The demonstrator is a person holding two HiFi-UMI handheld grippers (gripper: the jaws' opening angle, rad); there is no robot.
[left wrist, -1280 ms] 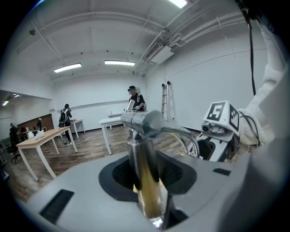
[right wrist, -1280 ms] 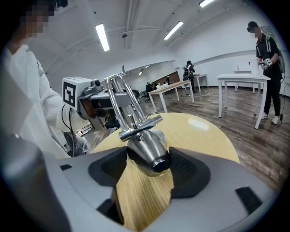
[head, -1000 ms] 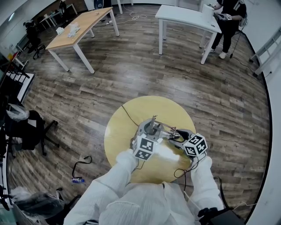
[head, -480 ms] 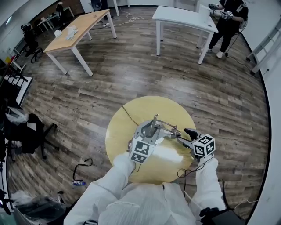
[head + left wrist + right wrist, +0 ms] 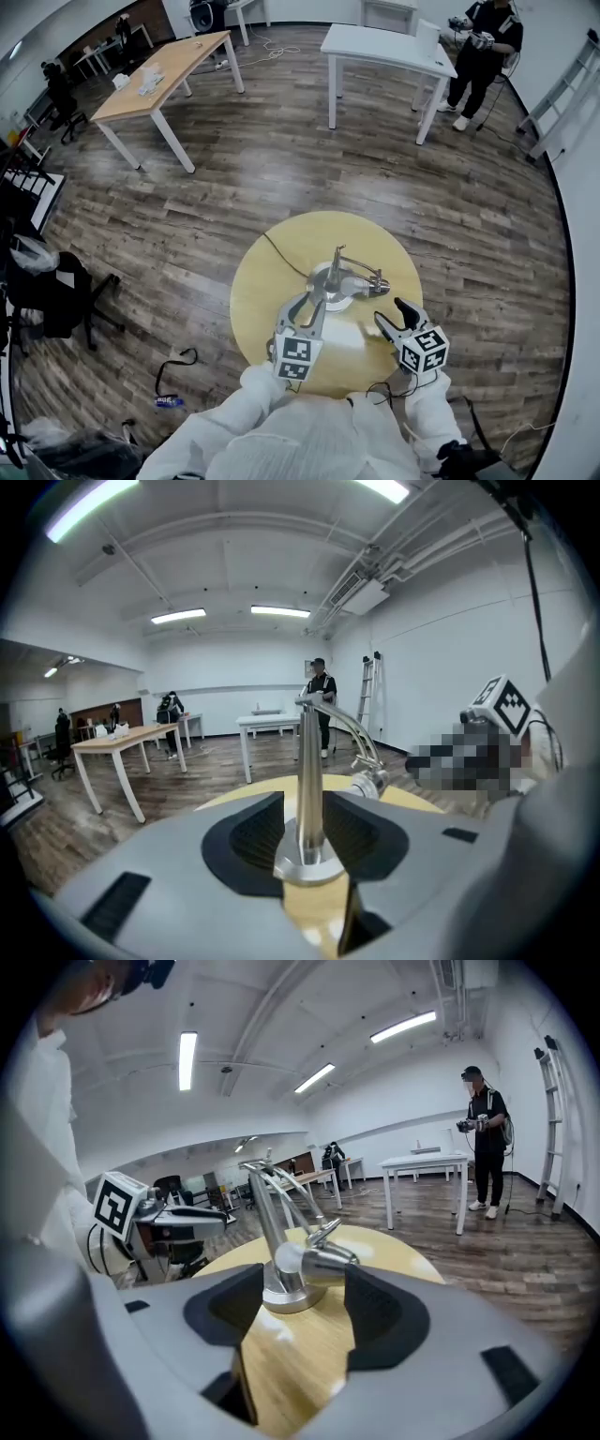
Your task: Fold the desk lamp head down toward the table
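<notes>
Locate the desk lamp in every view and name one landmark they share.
Head view: desk lamp mid-frame, on the round yellow table.
Left gripper view: dead centre, post upright.
Right gripper view: just left of centre, head low over its base.
Shared landmark: the round yellow table.

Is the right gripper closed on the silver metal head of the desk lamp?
No: the right gripper has its jaws apart and empty, and the silver metal lamp head lies beyond them, untouched.

Bright ceiling lights; fisheye edges.
</notes>
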